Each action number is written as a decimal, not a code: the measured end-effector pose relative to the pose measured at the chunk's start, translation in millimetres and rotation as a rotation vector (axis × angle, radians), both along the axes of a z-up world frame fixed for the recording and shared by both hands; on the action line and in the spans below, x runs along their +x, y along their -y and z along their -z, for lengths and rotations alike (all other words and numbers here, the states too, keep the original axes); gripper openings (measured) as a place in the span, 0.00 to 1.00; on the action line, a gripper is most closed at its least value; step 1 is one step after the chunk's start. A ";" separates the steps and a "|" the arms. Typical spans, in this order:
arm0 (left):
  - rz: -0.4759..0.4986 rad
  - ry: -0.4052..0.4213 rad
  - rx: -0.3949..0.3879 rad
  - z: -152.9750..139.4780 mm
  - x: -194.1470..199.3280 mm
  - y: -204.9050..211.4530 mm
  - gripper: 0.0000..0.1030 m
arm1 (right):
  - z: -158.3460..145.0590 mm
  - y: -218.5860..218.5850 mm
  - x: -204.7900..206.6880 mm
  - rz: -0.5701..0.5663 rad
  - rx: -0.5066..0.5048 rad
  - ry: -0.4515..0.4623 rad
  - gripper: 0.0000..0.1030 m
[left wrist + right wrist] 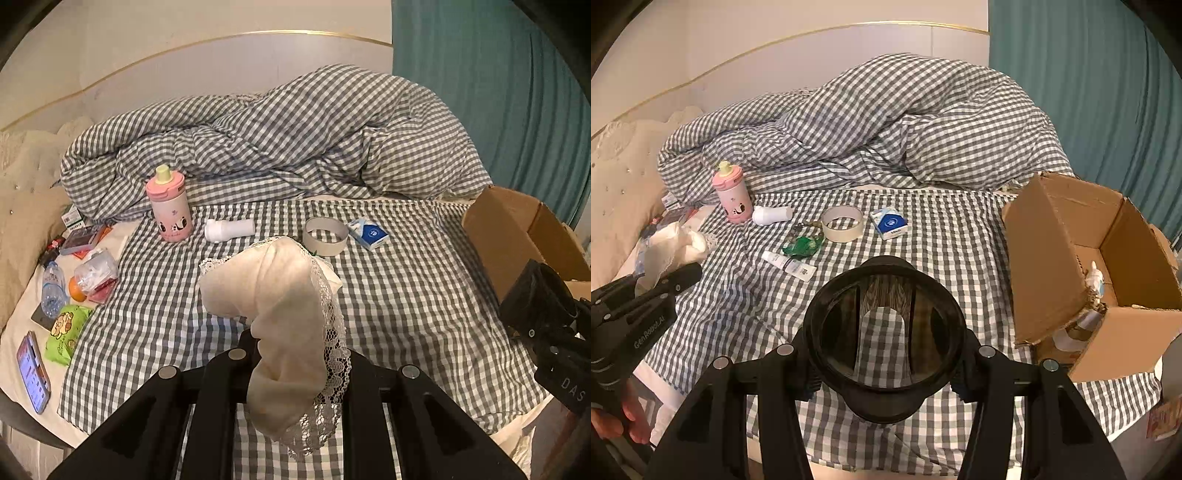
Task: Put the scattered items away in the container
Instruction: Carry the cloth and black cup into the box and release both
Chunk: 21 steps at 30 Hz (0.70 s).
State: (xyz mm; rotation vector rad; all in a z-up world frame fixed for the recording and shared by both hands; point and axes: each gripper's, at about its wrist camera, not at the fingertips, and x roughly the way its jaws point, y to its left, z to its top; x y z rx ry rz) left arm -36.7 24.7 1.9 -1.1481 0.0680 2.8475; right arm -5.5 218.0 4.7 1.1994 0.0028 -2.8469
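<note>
Cream cloth with a lace edge (280, 317) hangs from the left gripper (291, 369), whose fingers are pinched together on its lower folds, so most of the fabric stands up ahead of them and droops over. The right gripper (886, 373) has its fingers clamped on either side of a round black-rimmed lens, perhaps a magnifier (882, 336), held up above the checked bedsheet (942, 258).

Both hands are loaded, so the step in hand looks like the carry to the container. The cardboard box (1052, 258) sits open to the right of the right fingers and a little ahead of them, with something pale already inside. From the left fingers it lies far off to the right, past the other gripper.

Ahead of both sets of fingers, not yet collected, lie the pink bottle (170, 206), a white tube-shaped container (229, 229), a tape roll (325, 236) and a blue-and-white packet (368, 232).

Next, each load needs to come over the box opening before the fingers part. The right hand is nearer and should probably drop first, leaving room for the left to cross. The cloth may snag on the torn box edge, so it wants lifting well clear.
</note>
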 end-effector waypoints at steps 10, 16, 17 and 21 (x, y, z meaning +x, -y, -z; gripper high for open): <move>0.081 -0.041 0.004 -32.0 -12.1 -51.3 0.14 | -39.0 -54.4 2.1 0.072 -0.001 -0.050 0.51; 0.220 -0.053 0.032 -49.0 -29.6 -130.6 0.14 | -63.1 -121.5 4.8 0.181 0.020 -0.082 0.51; 0.255 -0.051 0.035 -51.1 -33.2 -151.8 0.14 | -66.7 -135.1 5.4 0.207 0.023 -0.087 0.51; 0.374 -0.040 0.025 -51.7 -39.7 -221.4 0.14 | -73.9 -196.6 9.8 0.323 0.027 -0.092 0.51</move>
